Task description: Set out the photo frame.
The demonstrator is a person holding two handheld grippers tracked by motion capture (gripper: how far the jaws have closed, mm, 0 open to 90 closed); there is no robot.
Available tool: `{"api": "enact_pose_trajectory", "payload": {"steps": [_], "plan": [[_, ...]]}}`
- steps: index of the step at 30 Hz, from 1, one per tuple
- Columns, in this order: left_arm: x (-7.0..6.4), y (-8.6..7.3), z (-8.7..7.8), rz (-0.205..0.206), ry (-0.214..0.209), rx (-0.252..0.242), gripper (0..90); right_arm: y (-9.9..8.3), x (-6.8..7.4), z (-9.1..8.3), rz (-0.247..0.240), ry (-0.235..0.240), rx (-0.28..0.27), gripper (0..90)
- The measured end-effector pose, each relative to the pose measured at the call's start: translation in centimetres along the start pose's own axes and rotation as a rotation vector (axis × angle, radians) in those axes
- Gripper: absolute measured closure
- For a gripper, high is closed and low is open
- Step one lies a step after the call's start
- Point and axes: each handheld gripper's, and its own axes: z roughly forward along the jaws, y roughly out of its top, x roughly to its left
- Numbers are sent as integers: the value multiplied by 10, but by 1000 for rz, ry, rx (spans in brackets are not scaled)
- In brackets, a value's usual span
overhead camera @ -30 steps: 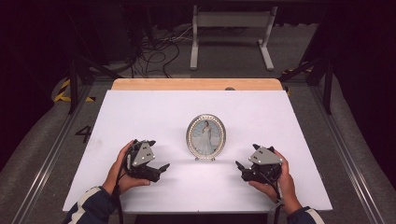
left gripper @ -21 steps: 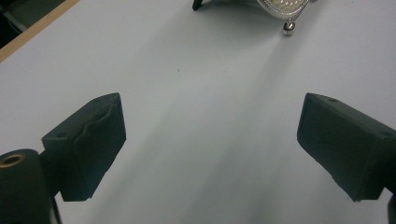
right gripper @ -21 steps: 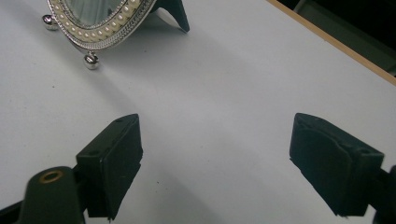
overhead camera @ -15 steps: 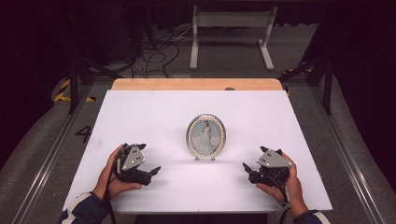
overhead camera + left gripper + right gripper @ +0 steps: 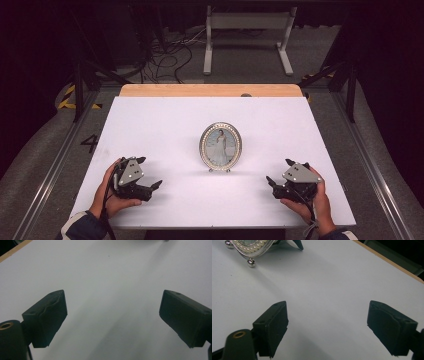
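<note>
An oval silver photo frame (image 5: 220, 146) with a pearl-like rim stands upright at the middle of the white table (image 5: 160, 125); a picture of a figure in white is in it. My left gripper (image 5: 150, 171) rests near the front left, open and empty, well left of the frame. In the left gripper view its jaws (image 5: 112, 312) stand wide apart over bare white surface. My right gripper (image 5: 279, 170) sits near the front right, open and empty. In the right gripper view (image 5: 328, 322) the frame's lower rim and ball feet (image 5: 252, 250) lie far up at the left.
A wooden strip (image 5: 210, 90) runs along the table's far edge. Behind it are cables (image 5: 165, 55) on the floor and a white metal stand (image 5: 247, 30). Metal rails (image 5: 60, 160) flank the table on both sides.
Both hands have drawn apart, outward from the frame and slightly toward the near edge. Both grippers stay open. The frame has not moved.
</note>
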Motion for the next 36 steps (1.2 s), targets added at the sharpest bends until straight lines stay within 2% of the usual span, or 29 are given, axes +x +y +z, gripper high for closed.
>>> {"api": "enact_pose_trajectory", "payload": {"steps": [7, 14, 20, 36], "plan": [[6, -14, -11, -43, 9, -3, 85, -12, -8, -7, 29, -18, 11, 170], [11, -27, -19, -68, 11, 6, 84, -24, -12, -12, 45, -34, 29, 167], [14, -32, -22, -89, 21, 8, 85, -27, -15, -13, 62, -34, 25, 165], [13, -32, -20, -90, 15, 6, 84, -25, -13, -14, 56, -36, 16, 161]]}}
